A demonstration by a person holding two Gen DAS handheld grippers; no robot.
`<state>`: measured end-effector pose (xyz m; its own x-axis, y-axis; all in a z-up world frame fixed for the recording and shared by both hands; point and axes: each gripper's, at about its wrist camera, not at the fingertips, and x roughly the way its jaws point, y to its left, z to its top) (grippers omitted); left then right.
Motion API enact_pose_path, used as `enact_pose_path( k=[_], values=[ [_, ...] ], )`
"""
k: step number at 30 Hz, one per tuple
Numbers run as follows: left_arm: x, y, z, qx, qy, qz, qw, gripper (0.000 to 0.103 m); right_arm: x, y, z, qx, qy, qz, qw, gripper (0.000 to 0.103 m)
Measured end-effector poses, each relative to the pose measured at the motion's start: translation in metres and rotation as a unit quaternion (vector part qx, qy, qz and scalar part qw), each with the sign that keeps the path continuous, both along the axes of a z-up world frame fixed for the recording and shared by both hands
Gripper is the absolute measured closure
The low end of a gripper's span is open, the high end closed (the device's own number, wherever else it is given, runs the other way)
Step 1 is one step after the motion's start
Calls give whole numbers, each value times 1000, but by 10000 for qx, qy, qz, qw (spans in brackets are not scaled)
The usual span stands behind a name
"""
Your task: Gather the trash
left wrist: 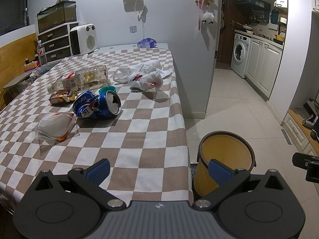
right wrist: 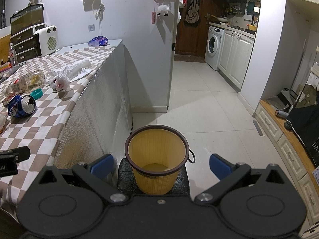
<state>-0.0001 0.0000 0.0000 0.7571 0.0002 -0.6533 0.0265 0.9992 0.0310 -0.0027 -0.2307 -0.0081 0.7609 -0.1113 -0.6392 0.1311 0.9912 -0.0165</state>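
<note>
Table (left wrist: 143,139) with brown-and-white checked cloth fills left of the left wrist view; trash lies in a loose cluster on it. Far left: clear plastic packet (left wrist: 54,127) with orange residue, lying flat near the table's near-left part. Just beyond it, a small torn snack box (left wrist: 60,97), touching or just beside the crushed blue can (left wrist: 97,105), which lies on its side with its open top facing right. Behind the can: empty plastic bottle (left wrist: 81,78) on its side, cap end to the left, and a teal lid (left wrist: 107,89) between bottle and can. Further right, near the table's right edge, a crumpled white plastic bag (left wrist: 145,75) with red print. Left gripper (left wrist: 158,170) hovers over the near table corner, fingers spread wide, nothing between them. Right of the table, on the tiled floor, stands the yellow trash bin (left wrist: 225,155) with dark rim, upright, just beside the table's side; it looks empty in the right wrist view. Right gripper (right wrist: 161,165) hangs above the bin, fingers wide apart on either side of it, holding nothing. Kitchen with washing machine (right wrist: 214,46) far right, well apart.
</note>
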Motion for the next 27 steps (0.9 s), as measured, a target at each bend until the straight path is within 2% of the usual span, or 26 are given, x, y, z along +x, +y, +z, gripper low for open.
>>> enact_pose_path(
  k=[27],
  values=[
    [0, 0, 0, 2, -4, 1, 10000, 0, 1, 1, -2, 12, 14, -1, 10000, 0]
  ],
)
